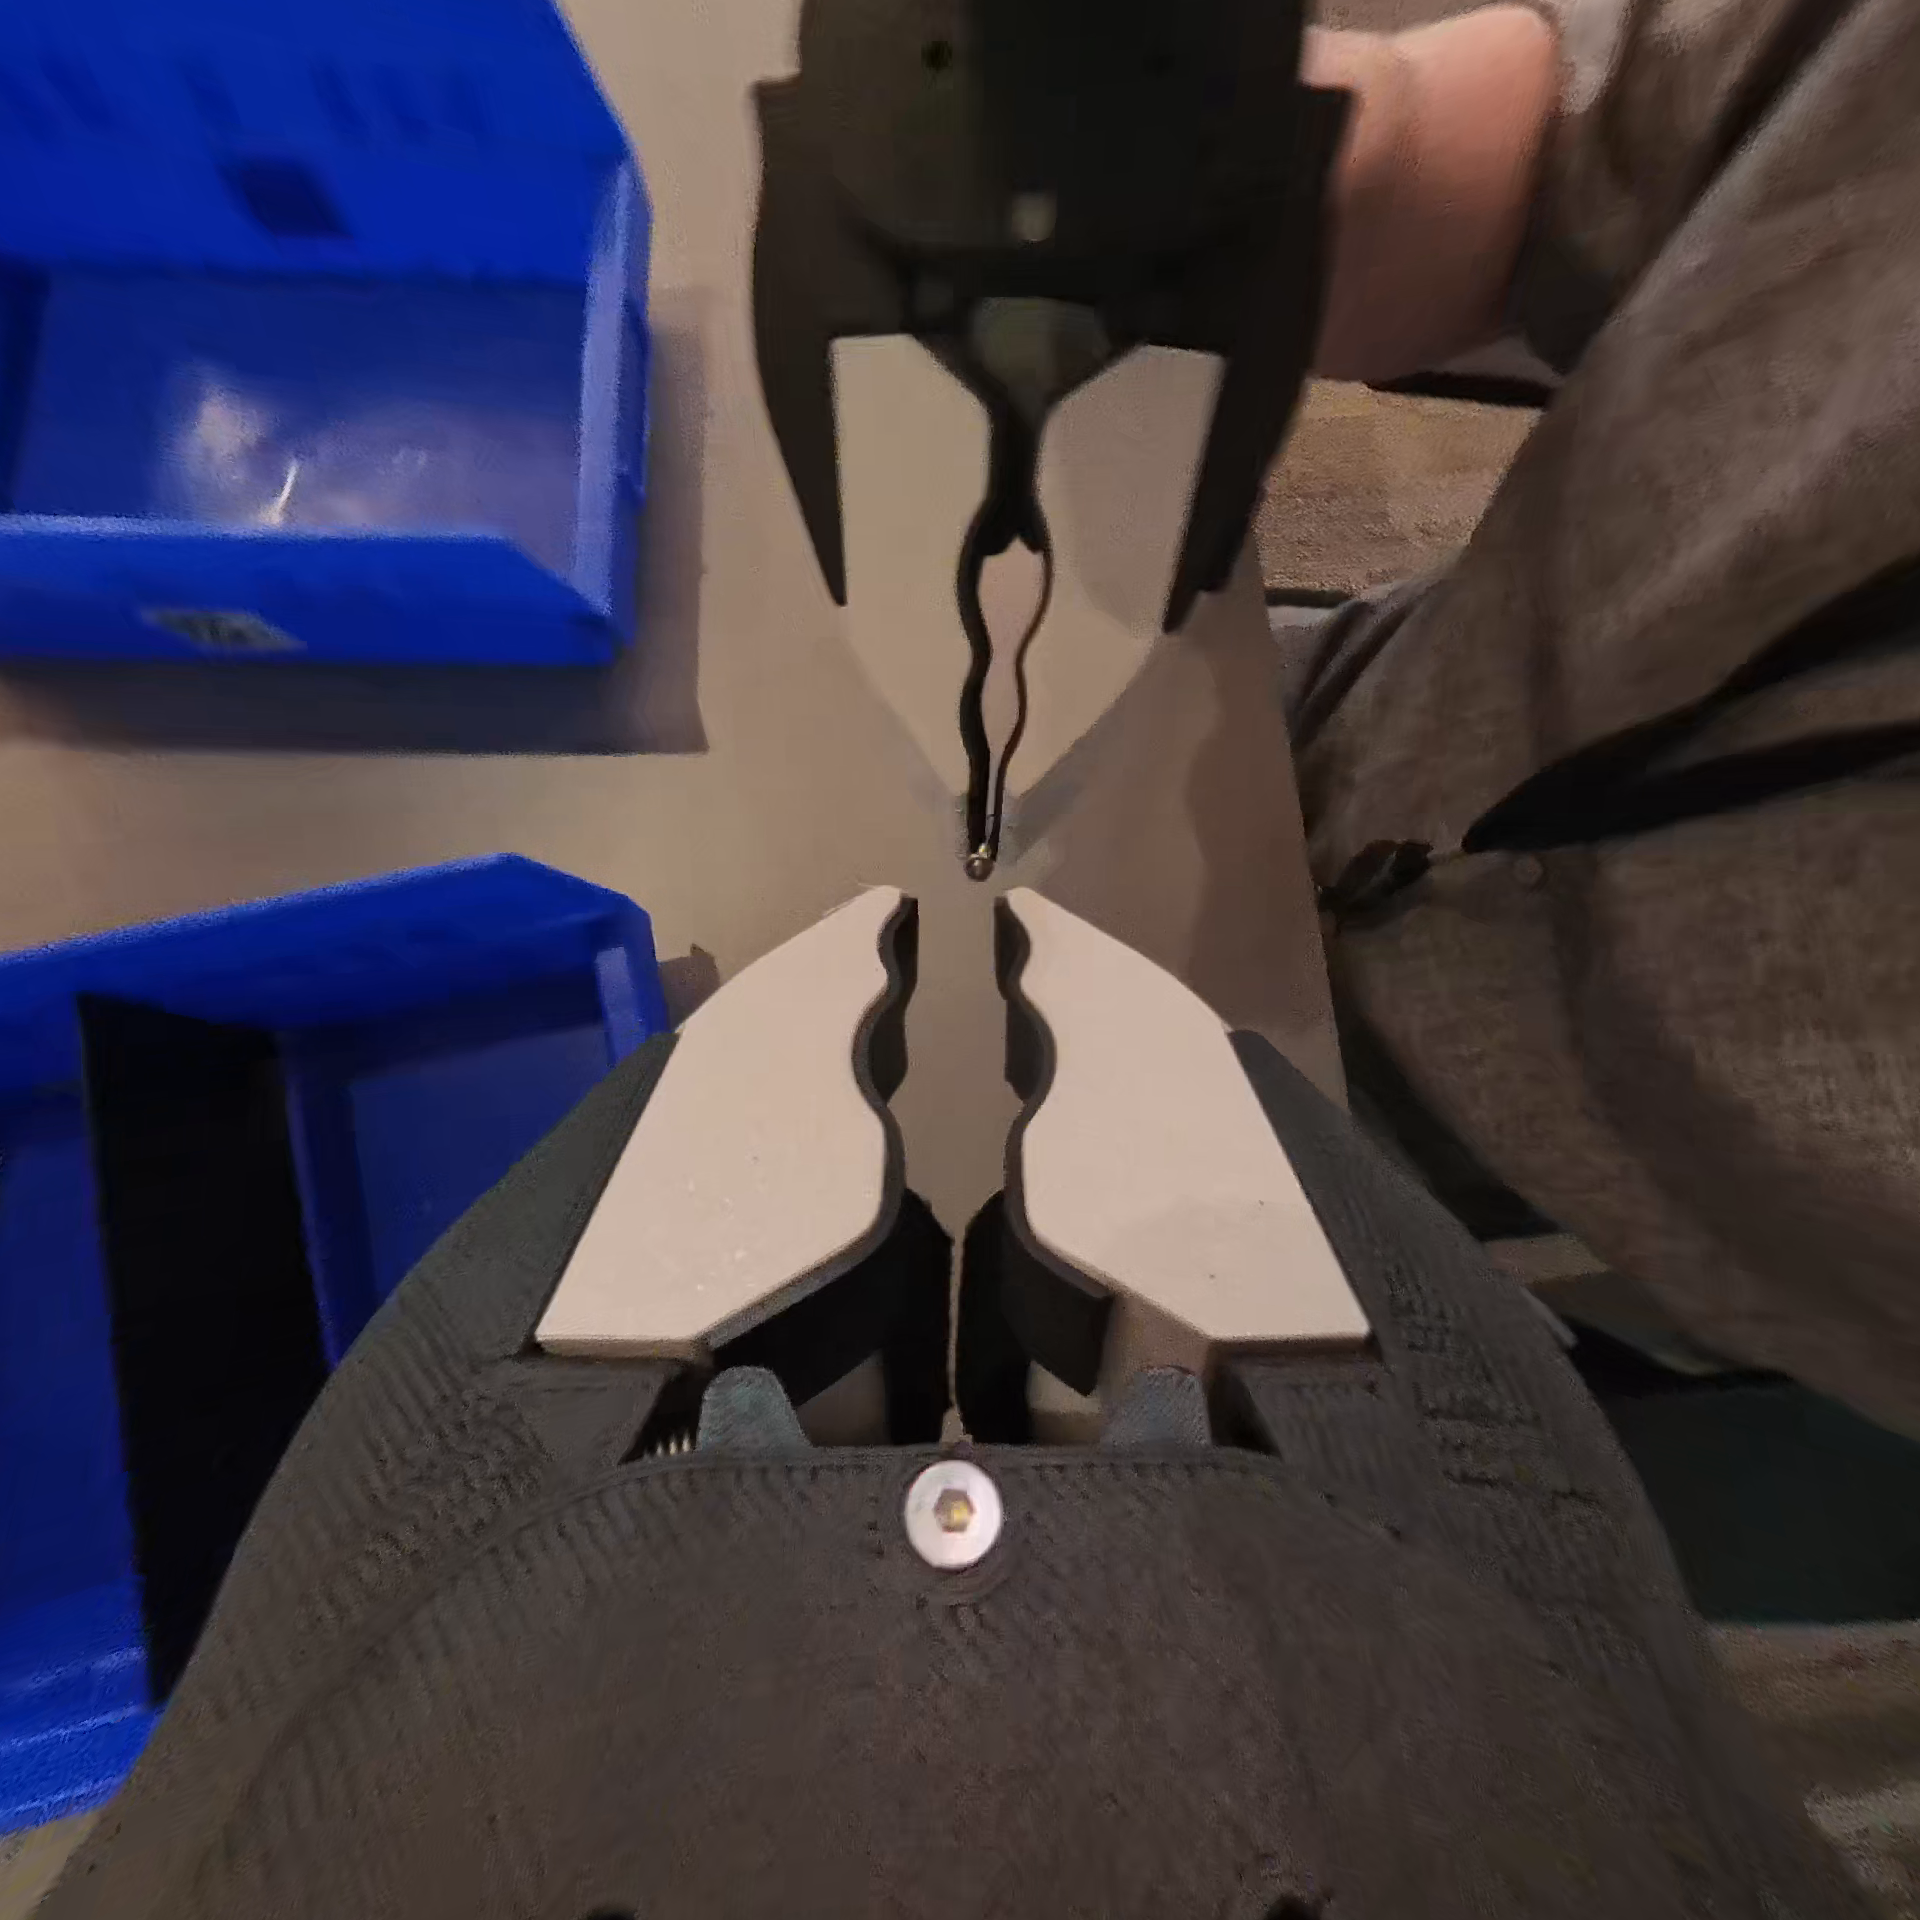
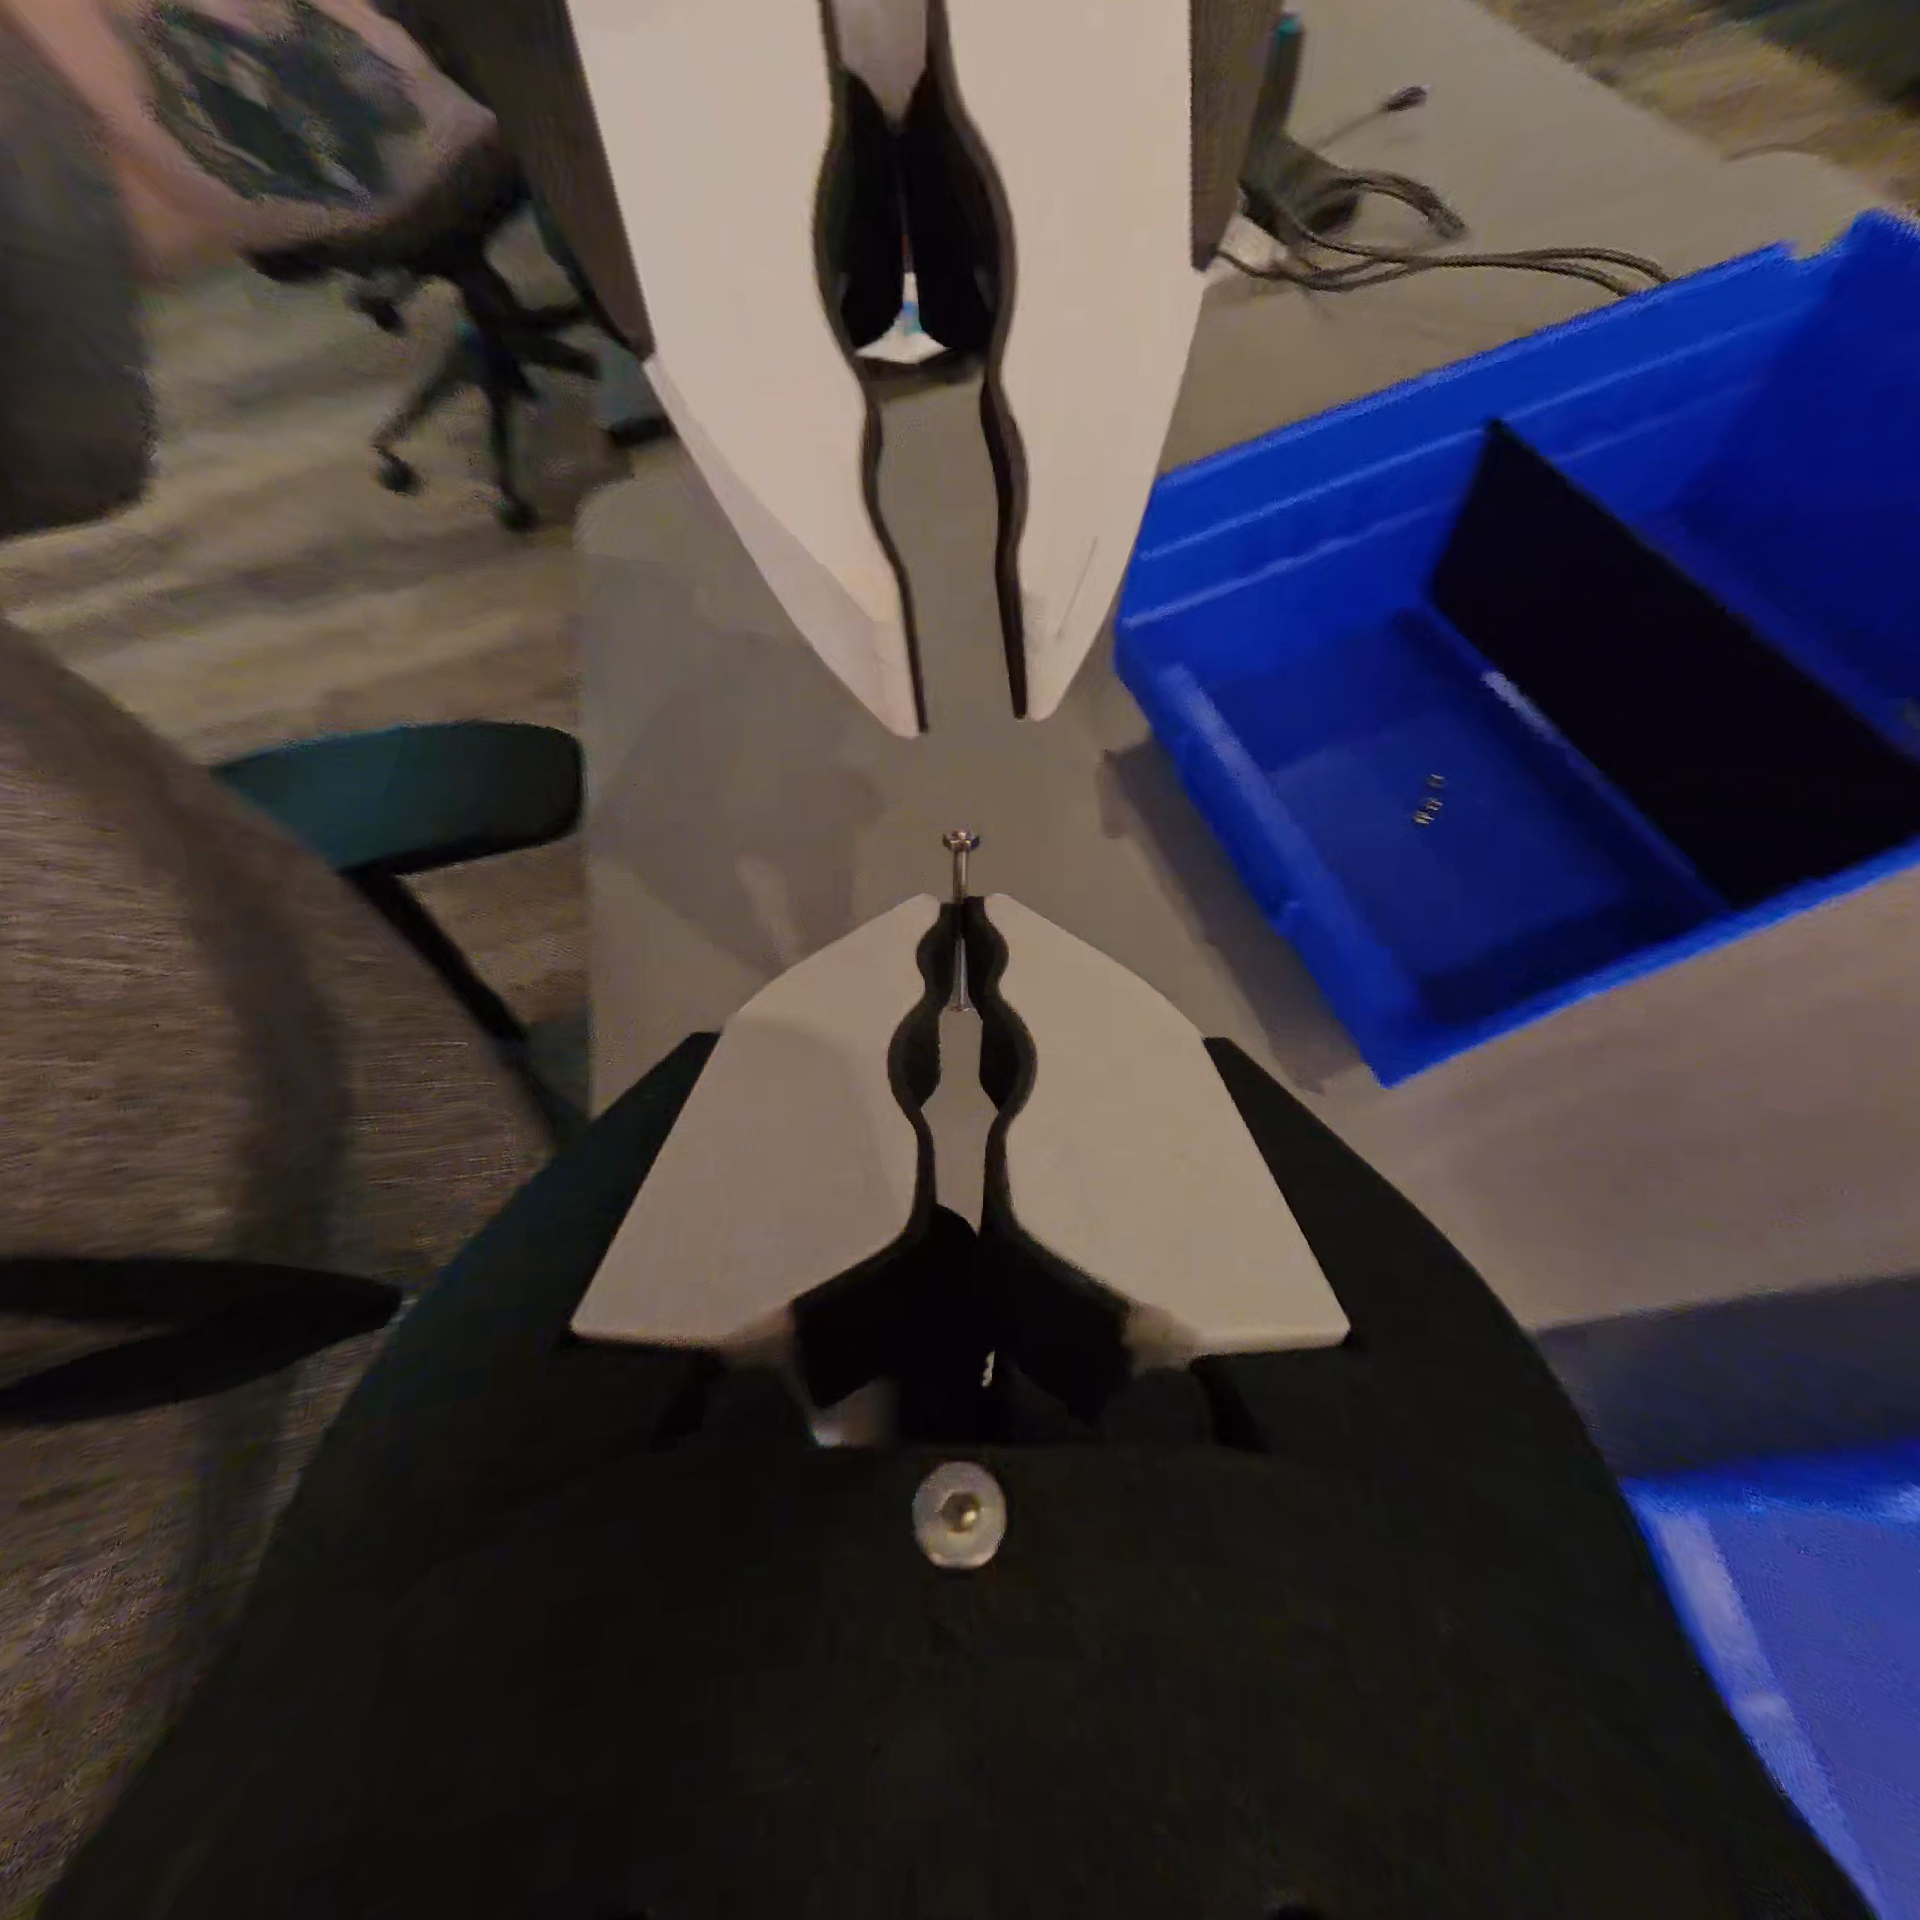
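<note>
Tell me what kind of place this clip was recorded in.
Probably an office or workshop bench set up for sorting small parts. Blue plastic bins stand on a grey table, a rolling office chair sits on the floor behind, and the right gripper pinches a small screw facing the left gripper.

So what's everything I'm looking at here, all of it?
screw: one, silver, pinched at the right gripper's tips, head sticking out.
blue bins: two, on the table's far side, stacked side by side.
small metal parts: a few, in a bin.
table: one, grey.
office chair: one, dark, on the floor.
cables: dark, table end.
right gripper: jaws shut on the screw.
left gripper: jaws open, facing it.
</note>
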### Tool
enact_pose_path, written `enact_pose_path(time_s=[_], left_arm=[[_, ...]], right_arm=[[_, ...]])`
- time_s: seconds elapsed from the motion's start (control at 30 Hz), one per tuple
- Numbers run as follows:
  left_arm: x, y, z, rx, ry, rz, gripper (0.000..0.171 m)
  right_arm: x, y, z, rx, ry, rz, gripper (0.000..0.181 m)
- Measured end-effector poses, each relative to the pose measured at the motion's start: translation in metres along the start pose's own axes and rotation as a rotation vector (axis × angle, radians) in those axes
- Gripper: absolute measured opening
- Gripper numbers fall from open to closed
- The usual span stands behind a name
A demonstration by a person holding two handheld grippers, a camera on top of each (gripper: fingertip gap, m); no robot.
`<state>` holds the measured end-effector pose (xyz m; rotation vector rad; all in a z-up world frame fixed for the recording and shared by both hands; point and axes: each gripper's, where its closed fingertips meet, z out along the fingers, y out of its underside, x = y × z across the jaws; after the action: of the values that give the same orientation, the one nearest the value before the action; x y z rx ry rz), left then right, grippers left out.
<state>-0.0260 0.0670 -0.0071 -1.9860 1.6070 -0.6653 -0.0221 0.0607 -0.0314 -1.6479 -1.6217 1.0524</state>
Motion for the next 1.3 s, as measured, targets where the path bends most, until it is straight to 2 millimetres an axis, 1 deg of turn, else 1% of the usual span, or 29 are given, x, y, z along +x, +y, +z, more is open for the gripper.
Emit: enact_pose_path(time_s=[0.03, 0.07, 0.13, 0.27, 0.33, 0.43, 0.67, 0.8, 0.87, 0.93, 1.0, 1.03, 1.1, 1.13, 1.2, 1.3], left_arm=[[0.002, -0.001, 0.002, 0.004, 0.011, -0.032, 0.014], [0.002, -0.002, 0.004, 0.007, 0.006, -0.066, 0.01], [0.003, -0.004, 0.007, 0.008, -0.009, -0.115, 0.009], [-0.002, 0.004, 0.012, -0.036, -0.074, -0.165, 0.018], [-0.001, 0.007, 0.014, -0.048, -0.073, -0.169, 0.021], [0.001, 0.008, 0.018, -0.048, -0.063, -0.171, 0.021], [0.003, 0.006, 0.023, -0.042, -0.042, -0.149, 0.006], [0.003, 0.006, 0.024, -0.052, -0.055, -0.122, 0.006], [0.004, 0.006, 0.024, -0.064, -0.056, -0.097, 0.005], [0.007, 0.006, 0.025, -0.076, -0.045, -0.068, 0.005], [0.014, 0.006, 0.025, -0.088, -0.012, -0.004, 0.005], [0.021, 0.006, 0.024, -0.091, 0.019, 0.081, 0.005], [0.037, 0.002, 0.019, -0.043, 0.067, 0.354, 0.005], [0.044, -0.002, 0.015, -0.006, 0.11, 0.402, 0.005], [0.051, -0.007, 0.01, 0.036, 0.184, 0.437, 0.005], [0.057, -0.013, 0.006, 0.094, 0.227, 0.483, 0.005]], right_arm=[[0.002, 0.001, 0.001, -0.018, 0.035, -0.012, 0.002], [0.003, 0.001, 0.002, -0.03, 0.063, -0.024, 0.002], [0.006, 0.002, 0.003, -0.045, 0.103, -0.042, 0.002], [0.005, 0.001, 0.003, -0.06, 0.136, -0.065, 0.002], [0.003, 0.0, 0.003, -0.059, 0.137, -0.071, 0.002], [0.002, -0.001, 0.002, -0.054, 0.136, -0.075, 0.002], [0.002, 0.0, 0.002, -0.058, 0.141, -0.074, 0.002], [0.002, 0.001, 0.002, -0.056, 0.134, -0.069, 0.002], [0.001, 0.001, 0.001, -0.05, 0.104, -0.057, 0.002], [-0.002, 0.002, 0.002, -0.038, 0.05, -0.033, 0.002], [-0.01, 0.003, 0.002, -0.025, -0.043, 0.001, 0.002], [-0.016, 0.004, 0.001, -0.012, -0.124, 0.027, 0.002], [-0.036, 0.0, -0.003, 0.044, -0.349, 0.114, 0.002], [-0.045, -0.004, -0.006, 0.084, -0.453, 0.154, 0.002], [-0.055, -0.011, -0.011, 0.139, -0.594, 0.213, 0.001], [-0.063, -0.017, -0.019, 0.205, -0.781, 0.315, 0.001]])
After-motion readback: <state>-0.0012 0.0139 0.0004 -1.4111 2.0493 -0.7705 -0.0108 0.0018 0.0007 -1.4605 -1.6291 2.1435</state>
